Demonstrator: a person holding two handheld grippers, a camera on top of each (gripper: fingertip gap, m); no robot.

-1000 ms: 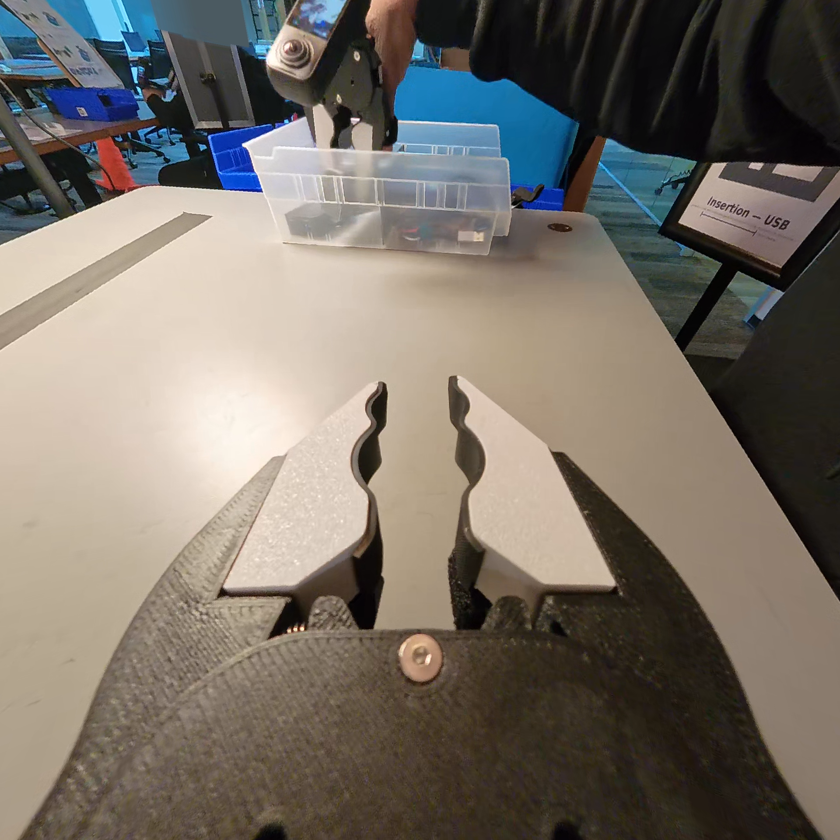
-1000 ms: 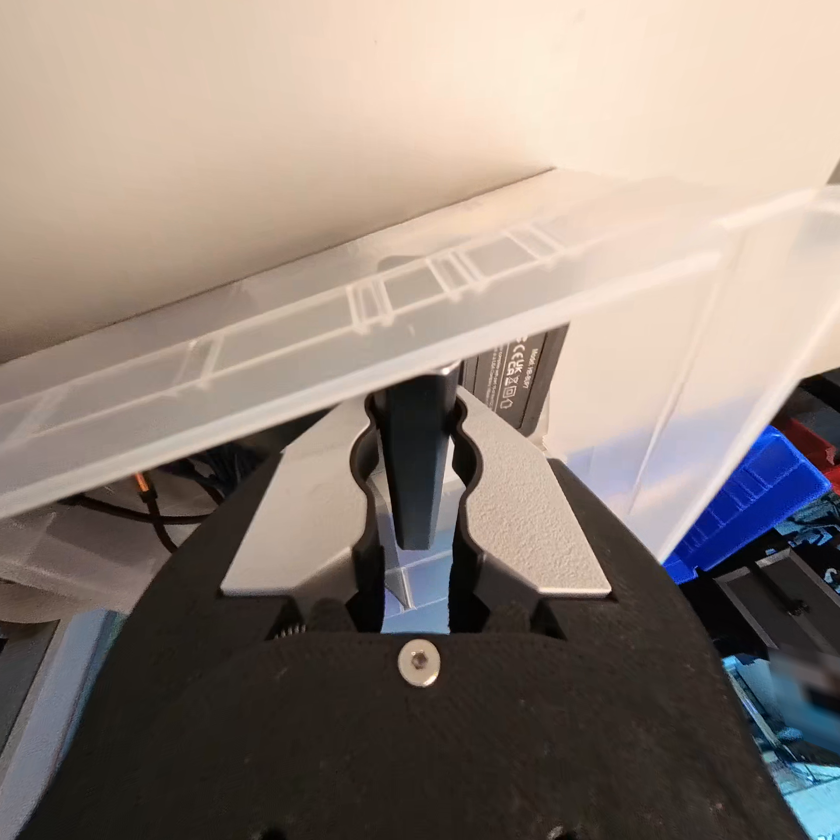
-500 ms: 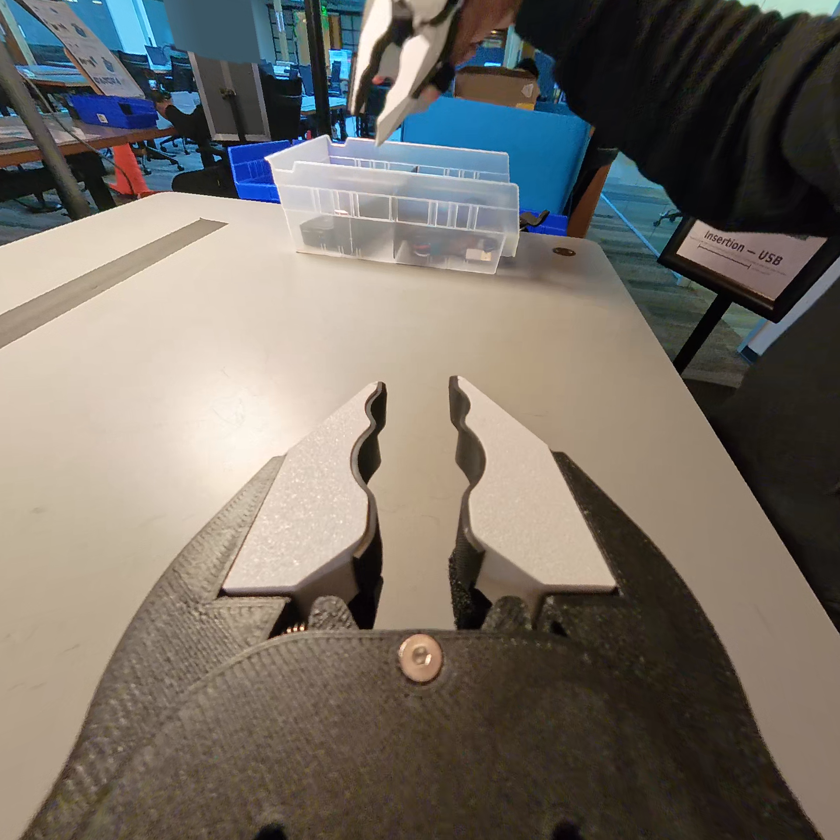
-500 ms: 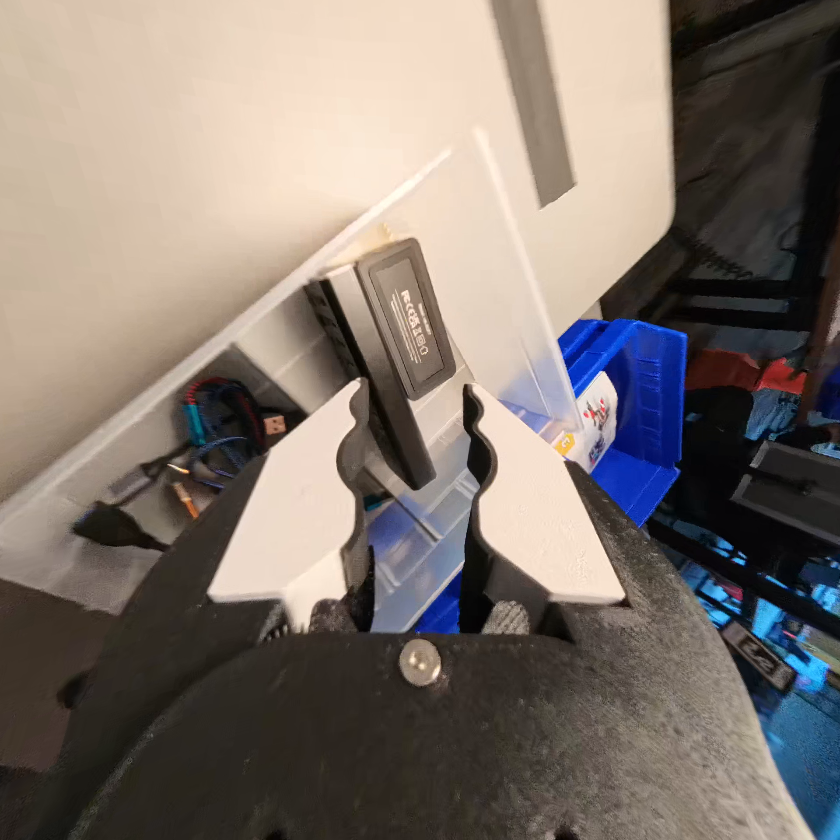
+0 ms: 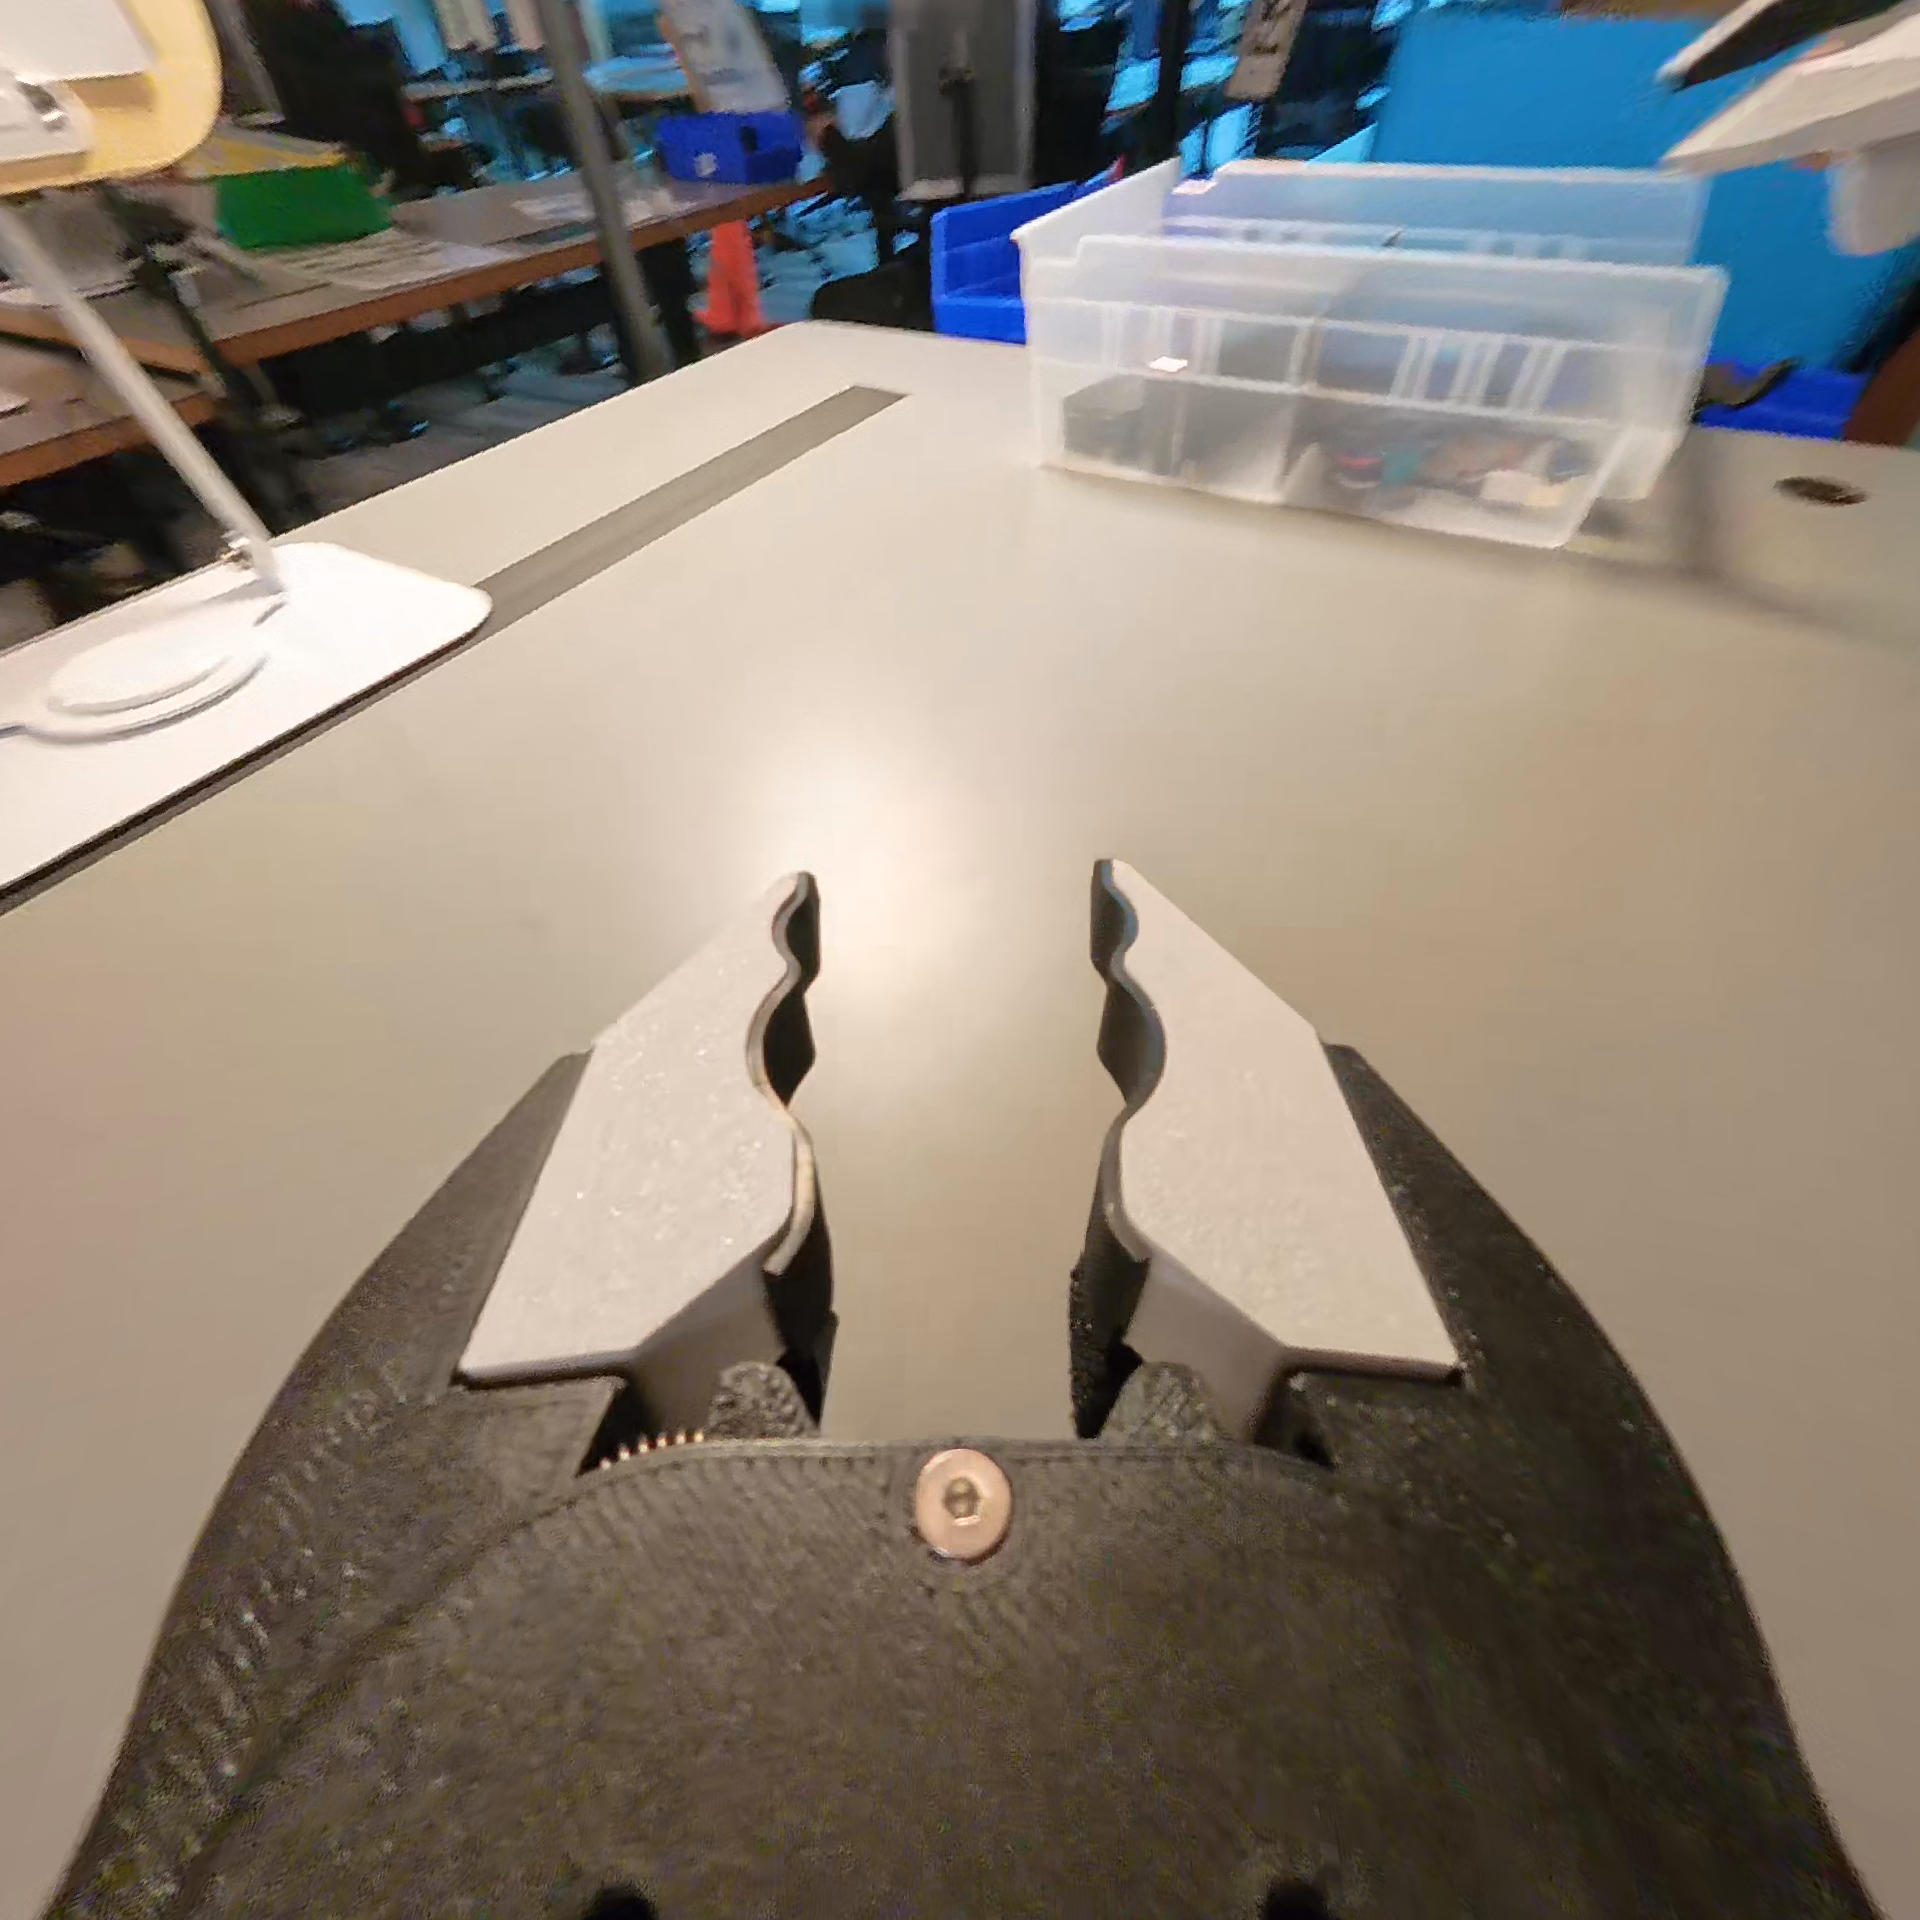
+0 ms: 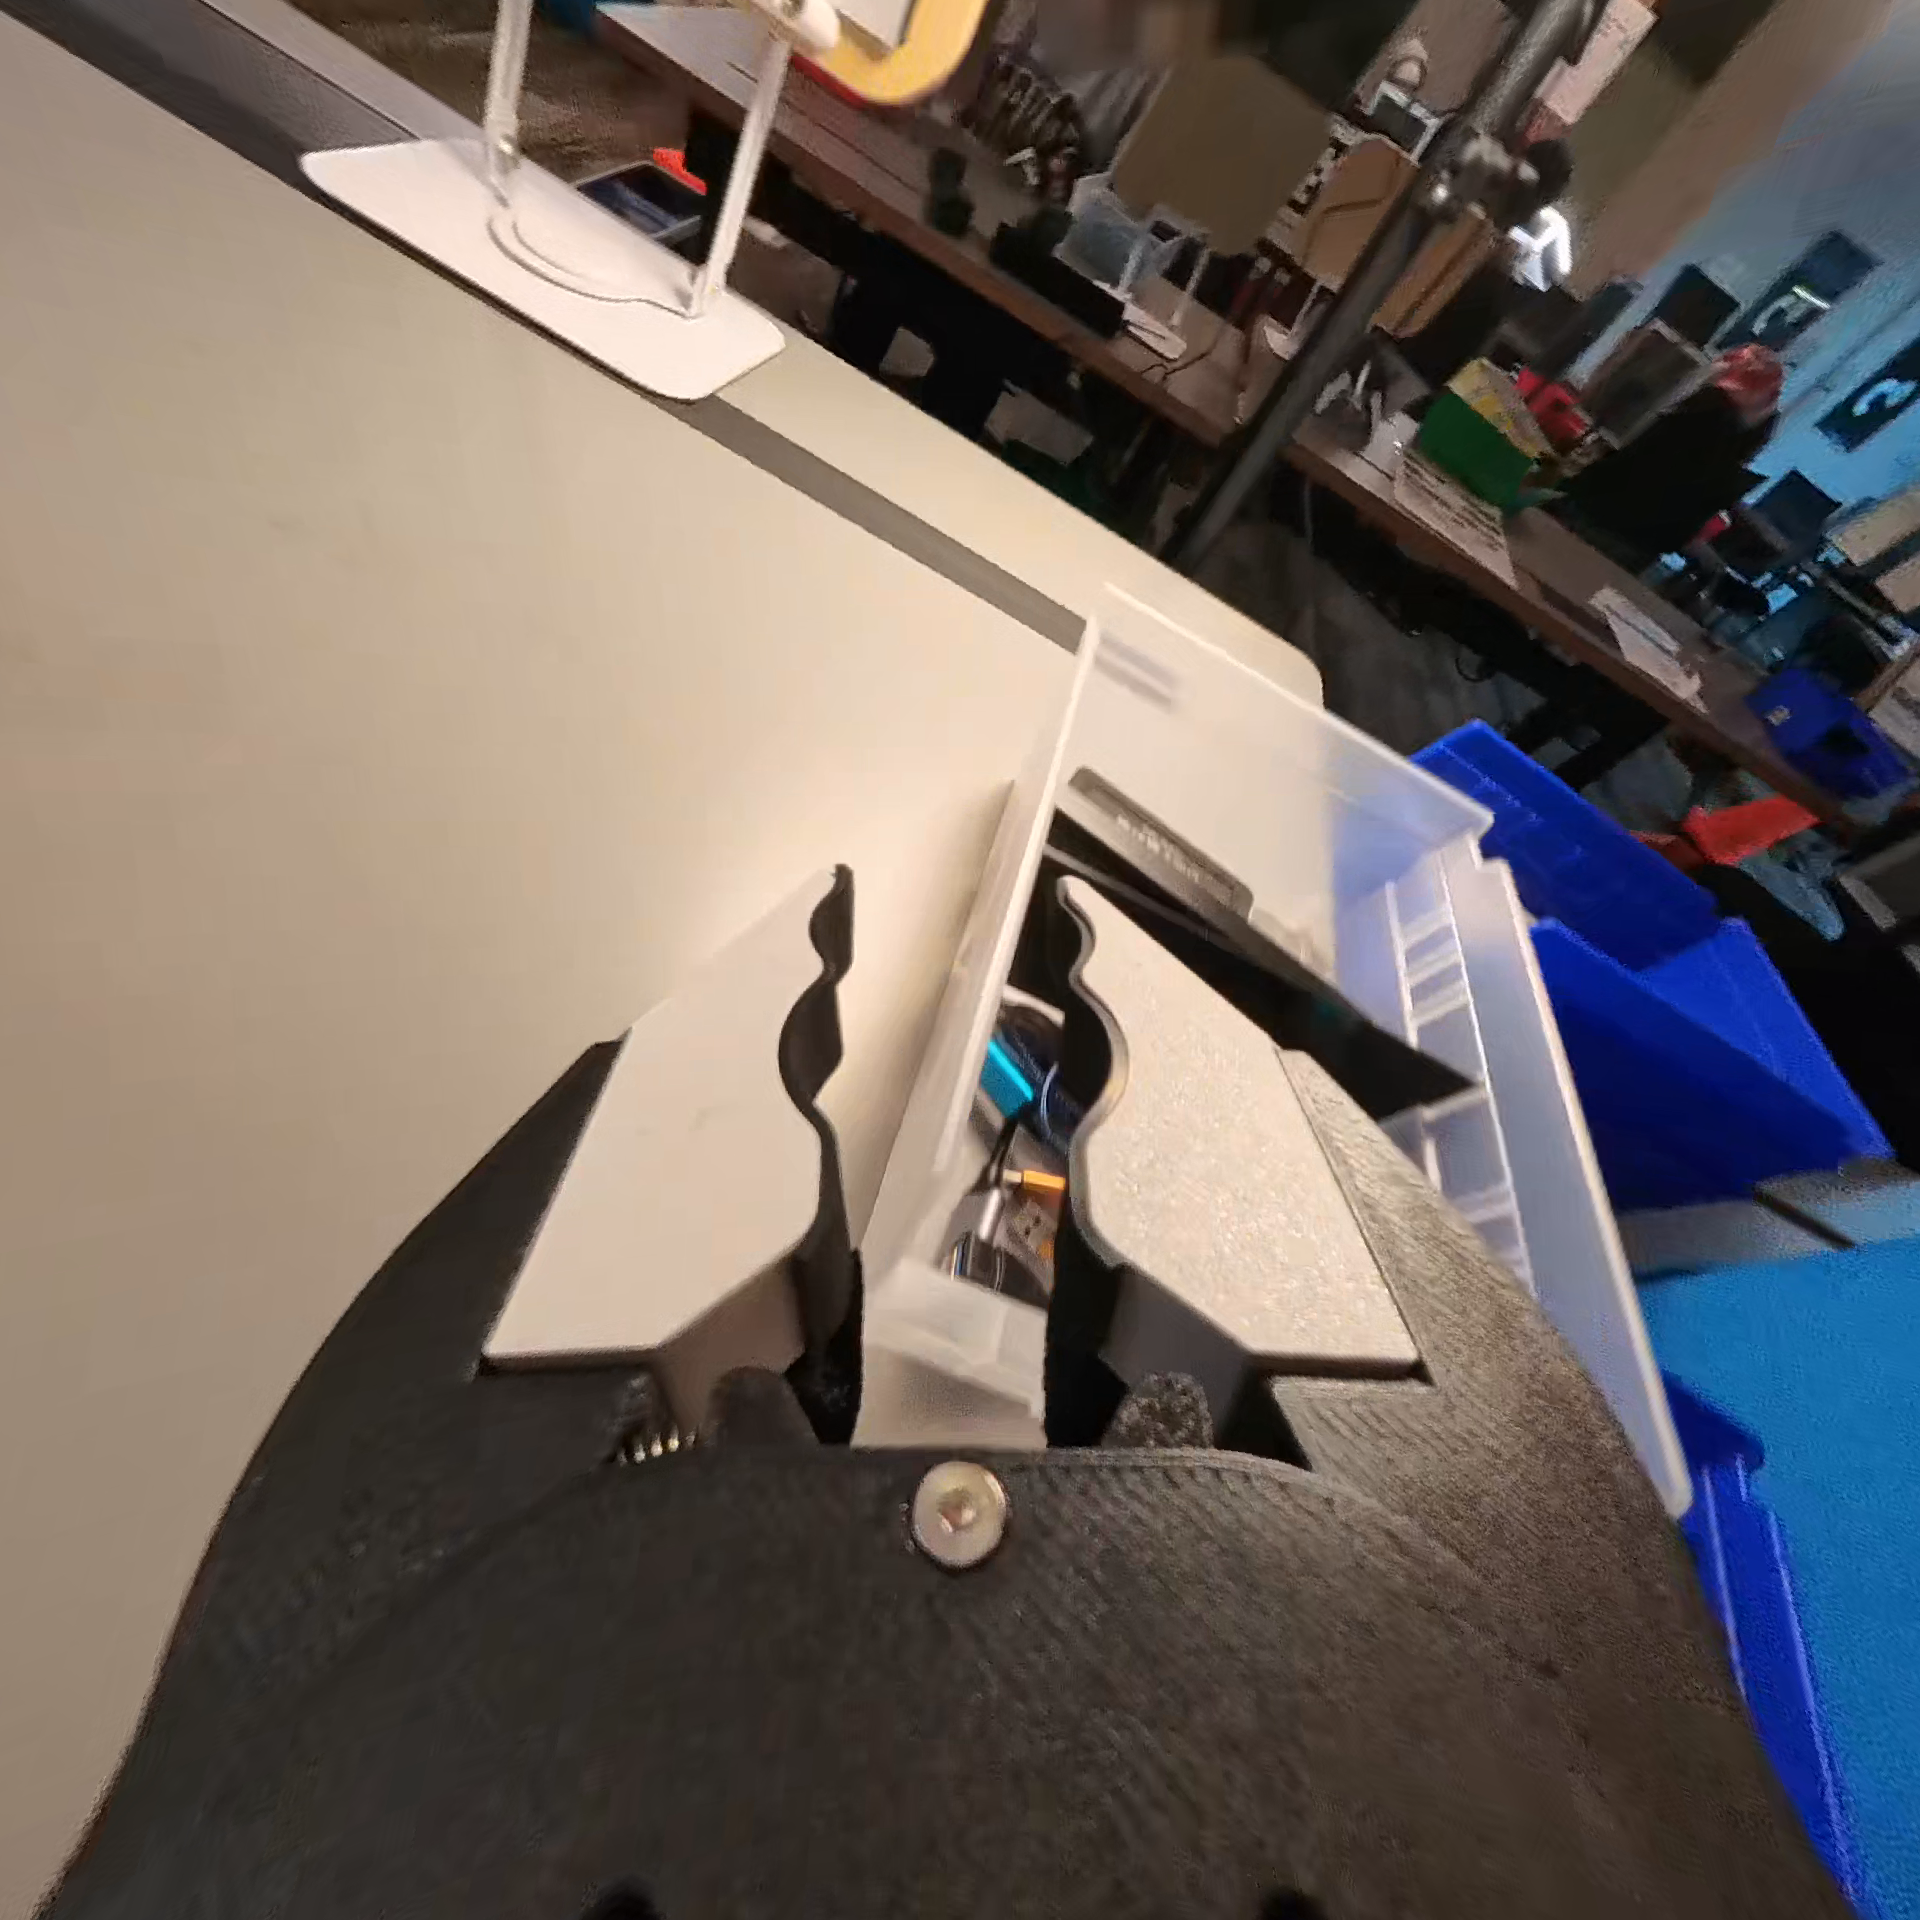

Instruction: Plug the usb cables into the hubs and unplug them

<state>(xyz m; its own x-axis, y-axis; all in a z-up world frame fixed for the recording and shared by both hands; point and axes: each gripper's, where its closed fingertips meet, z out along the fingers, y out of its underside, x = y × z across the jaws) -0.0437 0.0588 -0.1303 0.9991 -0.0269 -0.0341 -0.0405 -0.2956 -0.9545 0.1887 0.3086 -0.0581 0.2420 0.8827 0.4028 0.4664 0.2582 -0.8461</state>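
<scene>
A clear plastic bin (image 5: 1351, 312) stands at the far right of the grey table (image 5: 1039, 675). In the right wrist view the bin (image 6: 1382, 790) holds a black USB hub (image 6: 1195, 883) and a tangle of USB cables (image 6: 1023, 1091). My right gripper (image 6: 956, 883) is open and empty, tilted just above the bin's front wall, which shows between its fingers. It also shows blurred at the top right of the left wrist view (image 5: 1808, 94). My left gripper (image 5: 951, 883) is open and empty, low over bare table, well short of the bin.
A white stand base (image 5: 208, 644) sits on the table's left side beside a dark strip (image 5: 675, 488); it also shows in the right wrist view (image 6: 582, 281). Blue bins (image 6: 1683, 1039) stand behind the clear bin. Work benches lie beyond the table. There is about 35 cm between the tips of the two grippers.
My right gripper has let go of the black hub, which now lies in the bin, and has lifted and tilted. My left gripper has opened wider and turned left.
</scene>
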